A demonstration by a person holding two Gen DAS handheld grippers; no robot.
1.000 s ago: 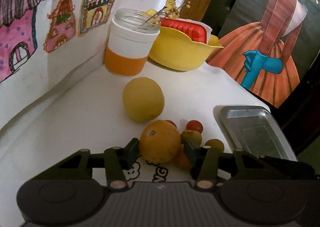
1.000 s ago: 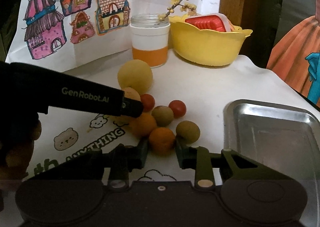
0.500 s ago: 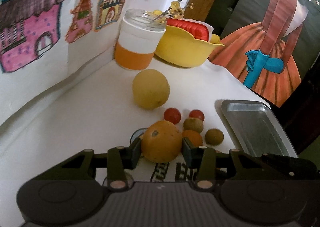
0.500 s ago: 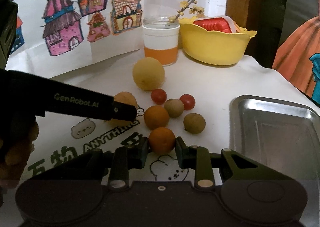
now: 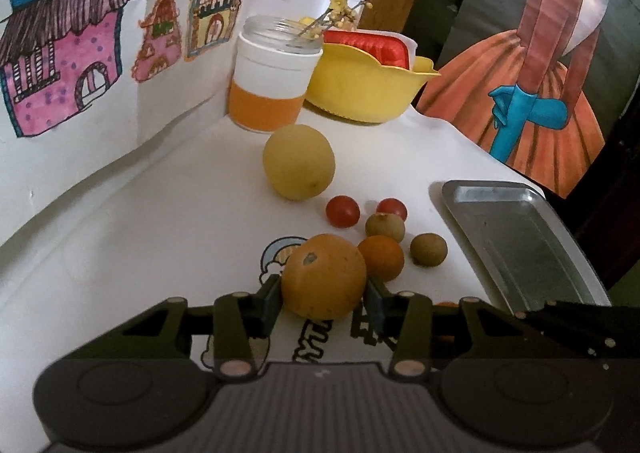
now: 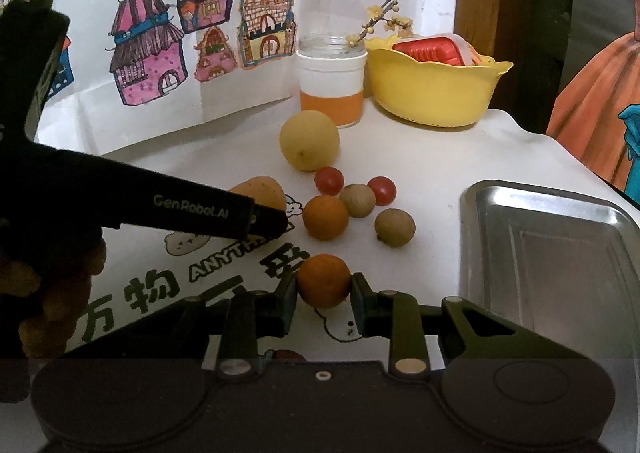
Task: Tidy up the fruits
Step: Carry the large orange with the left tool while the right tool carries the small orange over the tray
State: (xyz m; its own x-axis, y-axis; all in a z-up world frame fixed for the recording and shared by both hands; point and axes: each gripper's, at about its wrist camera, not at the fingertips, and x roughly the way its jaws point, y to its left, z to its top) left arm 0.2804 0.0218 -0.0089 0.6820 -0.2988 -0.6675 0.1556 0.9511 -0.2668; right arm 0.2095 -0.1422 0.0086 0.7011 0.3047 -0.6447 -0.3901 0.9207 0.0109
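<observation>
Left wrist view: left gripper (image 5: 323, 299) clamped on a big orange (image 5: 323, 276), dull peel with a grey stem scar facing up, wedged between both pads just above the white tablecloth (image 5: 168, 213). Just beyond it a small tangerine (image 5: 382, 257), then two brown round fruits (image 5: 385, 227) (image 5: 428, 249), two cherry tomatoes (image 5: 342, 211) (image 5: 391, 209) and a large yellow fruit (image 5: 298, 161). Metal tray (image 5: 516, 245) off to the right, bare. Only a sliver of orange by the right finger hints at what the other tool carries.

Right wrist view: shown plainly here and not there, right gripper (image 6: 323, 299) closed narrow on a second small tangerine (image 6: 323, 281), smooth, bright, pinched at its sides between the fingertips, near the printed lettering on the cloth. Left tool seen from the side as a long black bar, the big orange (image 6: 260, 193) half hidden behind its tip. Same cluster ahead; tray (image 6: 552, 253) to the right, well apart from the held fruit. At the back, a glass jar (image 6: 331, 81) with a flowering twig, beside a yellow bowl (image 6: 434, 93).
</observation>
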